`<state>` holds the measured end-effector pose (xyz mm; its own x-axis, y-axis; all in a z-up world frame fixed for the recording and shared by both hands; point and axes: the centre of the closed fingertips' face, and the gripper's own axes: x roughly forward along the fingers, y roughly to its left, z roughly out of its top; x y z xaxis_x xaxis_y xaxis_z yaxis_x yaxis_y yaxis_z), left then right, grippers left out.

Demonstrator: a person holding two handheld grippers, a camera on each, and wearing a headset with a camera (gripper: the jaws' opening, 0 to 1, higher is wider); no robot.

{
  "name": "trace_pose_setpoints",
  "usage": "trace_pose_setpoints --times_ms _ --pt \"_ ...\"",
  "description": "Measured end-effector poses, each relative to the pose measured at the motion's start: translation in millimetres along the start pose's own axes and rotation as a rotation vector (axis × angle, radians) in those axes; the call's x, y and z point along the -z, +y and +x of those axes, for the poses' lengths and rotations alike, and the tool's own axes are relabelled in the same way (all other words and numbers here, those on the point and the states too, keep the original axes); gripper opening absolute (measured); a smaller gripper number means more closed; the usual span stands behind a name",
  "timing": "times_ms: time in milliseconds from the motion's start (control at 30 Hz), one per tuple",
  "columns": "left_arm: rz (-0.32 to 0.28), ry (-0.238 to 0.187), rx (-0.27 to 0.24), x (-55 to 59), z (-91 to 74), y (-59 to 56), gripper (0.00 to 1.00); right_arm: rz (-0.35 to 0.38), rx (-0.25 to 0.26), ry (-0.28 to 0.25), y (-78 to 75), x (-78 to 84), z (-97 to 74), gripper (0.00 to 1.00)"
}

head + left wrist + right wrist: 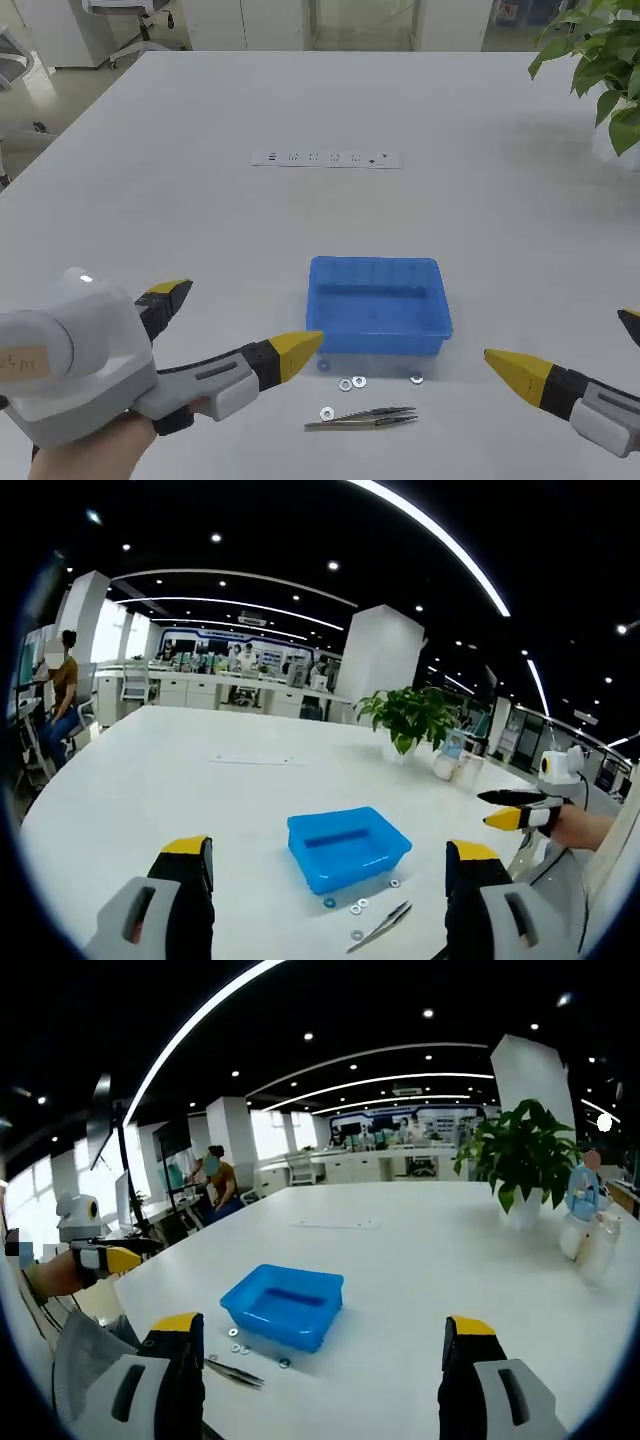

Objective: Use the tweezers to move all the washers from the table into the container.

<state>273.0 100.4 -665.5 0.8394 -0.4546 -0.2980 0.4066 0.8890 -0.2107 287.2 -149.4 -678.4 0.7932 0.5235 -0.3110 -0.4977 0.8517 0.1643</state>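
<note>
Jaws on both your grippers are spread wide with nothing in them: left gripper [240, 320] low at the left, right gripper [575, 345] opposite. The tweezers [362, 418] lie flat on the table [150, 200] between them. 4 silver washers [346, 384] sit loose nearby, in front of the blue container [378, 340]. Farther back there's a white power strip [326, 158], then a plant [600, 60].

The bench [200, 200] carries five washers [345, 384], one pair of tweezers [362, 418], one blue container [376, 342], one white power strip [326, 158] and one potted plant [600, 60], with two tools above it, the left tool [250, 315] and the right tool [557, 335].
</note>
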Motion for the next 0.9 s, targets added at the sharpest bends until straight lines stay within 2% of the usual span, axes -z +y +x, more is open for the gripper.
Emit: trace_pose_setpoints --times_ms 400,667,900 --pt "-0.01 -0.003 -0.023 0.1 -7.1 4.8 0.99 -0.002 -0.017 0.009 3.1 0.7 5.9 0.99" --pt "-0.011 -0.007 -0.024 -0.5 -7.0 2.8 0.99 -0.004 -0.011 0.009 -0.2 1.7 4.7 0.99" --pt "-0.015 0.004 -0.028 3.4 -8.3 5.1 0.99 -0.01 -0.021 0.009 2.9 -0.7 8.4 0.99"
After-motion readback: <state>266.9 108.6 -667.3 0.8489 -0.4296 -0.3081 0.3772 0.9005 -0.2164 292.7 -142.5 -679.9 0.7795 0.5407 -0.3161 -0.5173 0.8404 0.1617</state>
